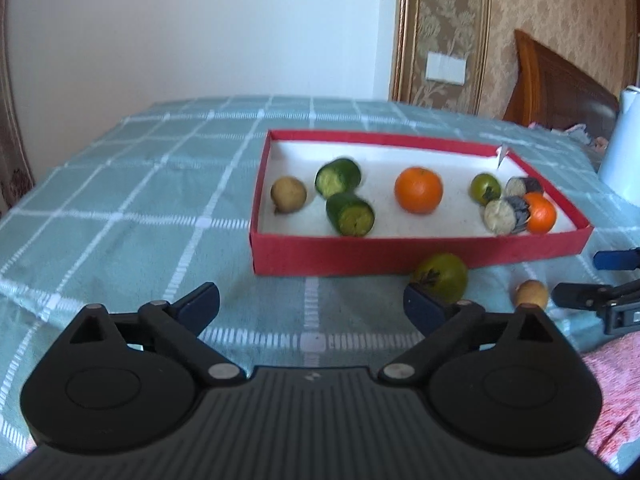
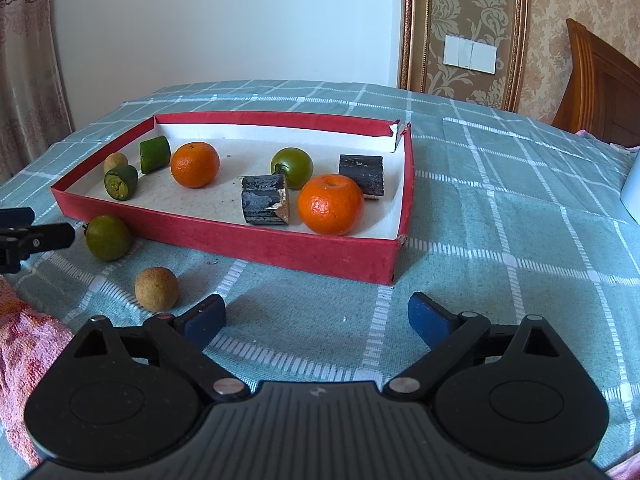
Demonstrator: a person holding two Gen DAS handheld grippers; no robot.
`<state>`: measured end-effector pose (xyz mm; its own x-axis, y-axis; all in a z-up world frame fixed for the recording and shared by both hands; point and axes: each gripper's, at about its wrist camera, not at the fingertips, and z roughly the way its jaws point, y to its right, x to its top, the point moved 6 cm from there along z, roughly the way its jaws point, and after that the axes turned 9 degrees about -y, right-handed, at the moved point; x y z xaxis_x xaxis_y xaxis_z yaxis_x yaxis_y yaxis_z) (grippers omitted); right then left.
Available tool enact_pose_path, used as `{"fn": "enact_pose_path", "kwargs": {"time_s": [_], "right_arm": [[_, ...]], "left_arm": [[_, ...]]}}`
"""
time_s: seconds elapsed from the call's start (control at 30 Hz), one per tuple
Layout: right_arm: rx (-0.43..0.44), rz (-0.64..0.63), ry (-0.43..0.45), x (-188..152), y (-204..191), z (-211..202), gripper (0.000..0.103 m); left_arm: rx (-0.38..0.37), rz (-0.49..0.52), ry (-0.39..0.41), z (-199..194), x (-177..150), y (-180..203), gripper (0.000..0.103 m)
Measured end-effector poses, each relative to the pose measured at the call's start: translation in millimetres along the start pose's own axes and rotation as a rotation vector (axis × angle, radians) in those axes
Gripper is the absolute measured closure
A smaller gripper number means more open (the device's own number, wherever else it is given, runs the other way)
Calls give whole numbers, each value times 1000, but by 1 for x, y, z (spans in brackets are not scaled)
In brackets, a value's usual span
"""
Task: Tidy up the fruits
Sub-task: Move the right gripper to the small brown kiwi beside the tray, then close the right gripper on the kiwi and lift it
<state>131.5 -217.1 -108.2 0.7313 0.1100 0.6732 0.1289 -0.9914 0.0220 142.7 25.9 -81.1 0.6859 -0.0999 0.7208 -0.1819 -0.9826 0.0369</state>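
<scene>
While both claws stand apart and empty, the green fruit point(image 1: 441, 277) lies just beyond the left claw's point(image 1: 311, 308) right finger, nearer it than the right claw point(image 2: 316, 318).

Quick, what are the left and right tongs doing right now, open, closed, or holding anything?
Left tongs: open, holding nothing, above the tablecloth.
Right tongs: open, holding nothing.

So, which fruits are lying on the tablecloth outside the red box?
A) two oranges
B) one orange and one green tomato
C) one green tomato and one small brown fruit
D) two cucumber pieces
C: the green tomato and the small brown fruit lie on the cloth before the red box; the oranges and cucumber pieces are inside.
</scene>
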Motion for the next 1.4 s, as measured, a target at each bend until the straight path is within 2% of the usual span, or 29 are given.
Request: {"fn": "enact_pose_path", "kwargs": {"time_s": [0.2, 0.3, 0.4, 0.57, 0.7, 0.83, 0.93, 1.07, 1.23, 1.4], "right_arm": [[33, -26, 51, 0, -6, -9, 4], [104, -31, 74, 1, -12, -16, 4], [154, -33, 96, 4, -20, -23, 4], [166, -49, 40, 7, -38, -9, 5], [143, -92, 41, 11, -50, -4, 5], [137, -133, 11, 12, -60, 5, 23], [127, -148, 21, 13, -63, 5, 34], [139, -171, 41, 10, -67, 2, 63], [142, -185, 54, 5, -70, -3, 77], [145, -140, 58, 3, -59, -7, 77]], "left_arm": [[7, 2, -44, 7, -3, -1, 2], [38, 35, -59, 10, -3, 4, 0], [27, 23, -58, 10, -3, 2, 0], [32, 28, -61, 9, -4, 0, 0], [31, 28, -60, 9, -4, -1, 0], [31, 28, -61, 9, -4, 0, 0], [31, 28, -61, 9, -4, 0, 0], [31, 28, -61, 9, -4, 0, 0], [31, 28, -61, 9, -4, 0, 0], [31, 28, -61, 9, -4, 0, 0]]}}
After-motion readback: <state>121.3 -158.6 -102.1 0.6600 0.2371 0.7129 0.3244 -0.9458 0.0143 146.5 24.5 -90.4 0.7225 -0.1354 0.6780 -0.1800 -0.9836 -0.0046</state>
